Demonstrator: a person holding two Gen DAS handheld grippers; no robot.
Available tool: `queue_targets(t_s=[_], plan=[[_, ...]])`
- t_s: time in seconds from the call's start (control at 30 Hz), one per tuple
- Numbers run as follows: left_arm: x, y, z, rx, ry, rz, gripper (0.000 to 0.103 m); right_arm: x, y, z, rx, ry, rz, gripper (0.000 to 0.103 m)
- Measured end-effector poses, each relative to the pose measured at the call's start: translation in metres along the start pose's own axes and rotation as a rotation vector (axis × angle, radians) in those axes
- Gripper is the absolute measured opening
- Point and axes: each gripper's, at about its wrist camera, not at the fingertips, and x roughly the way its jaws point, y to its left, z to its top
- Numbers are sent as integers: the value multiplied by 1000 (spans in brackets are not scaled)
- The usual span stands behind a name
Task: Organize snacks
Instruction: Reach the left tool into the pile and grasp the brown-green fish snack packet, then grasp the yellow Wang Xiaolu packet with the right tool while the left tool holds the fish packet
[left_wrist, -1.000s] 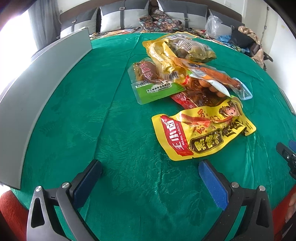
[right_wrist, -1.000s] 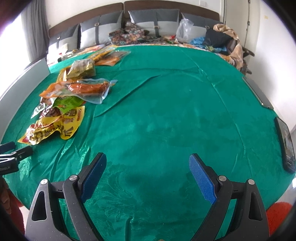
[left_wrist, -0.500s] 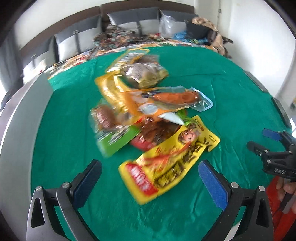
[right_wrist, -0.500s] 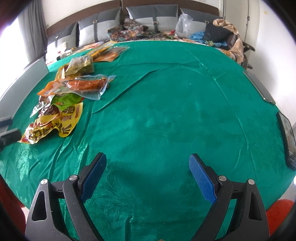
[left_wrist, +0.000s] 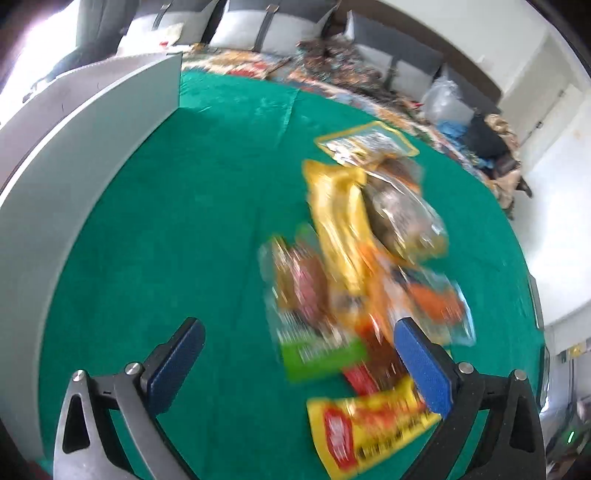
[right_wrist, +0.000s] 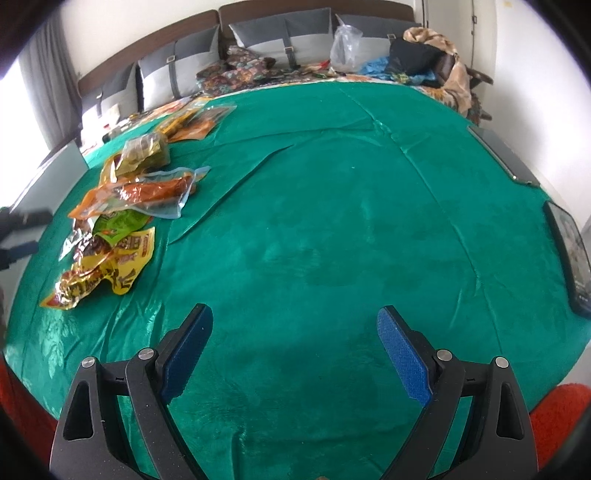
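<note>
A: Green tablecloth (right_wrist: 332, 221), bed with cushions behind. Snack pile (right_wrist: 122, 218)?
B: Heaped at the cloth's left; now nearer the left gripper (left_wrist: 295, 354), which has swung over it, jaws wide, just narrowing, nothing held.
A: Right gripper (right_wrist: 295, 347)?
B: Unmoved, wide, nothing held.

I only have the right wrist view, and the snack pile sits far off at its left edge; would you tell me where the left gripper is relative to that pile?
Observer: The left gripper is open above the pile's near end, nothing between its pads; it has just been closing slightly.
Operator: Thank you. Which packet is nearest it?
Observer: A green-labelled packet lies between its fingers in that view, with the yellow and red packet closer still.
Operator: Anything beside the pile I cannot see well?
Observer: A grey panel stands along the green cloth, apart from the pile.
</note>
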Motion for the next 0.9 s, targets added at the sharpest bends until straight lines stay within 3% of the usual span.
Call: queue_targets(t_s=[0.07,0.13,0.3,0.33,0.4,0.43,0.57,0.67,0.77,0.9], plan=[[18,-7,17,40,56,72,85,1,2,1,-5,0,5,93],[35,-10,27,49,93,95,77,1,5,0,-16,3,6,93],[65,-12,32,24,137,143,77,-1,1,-2,-11,4,-1,93],[64,-14,30,48,127,151,76,0,-1,-2,-5,5,-3,93],[61,-16,25,95,110,160,55,1,-5,-2,12,10,-5,93],[57,-15,22,124,99,178,50,1,-6,-1,19,13,-4,93],[34,13,6,150,75,141,39,2,-8,-1,32,16,5,93],[14,36,-12,147,74,147,38,2,-3,-1,19,20,32,93],[-4,57,-38,121,65,129,38,-1,8,1,15,42,163,93],[-20,82,-68,29,15,46,38,0,39,2,88,187,501,93]])
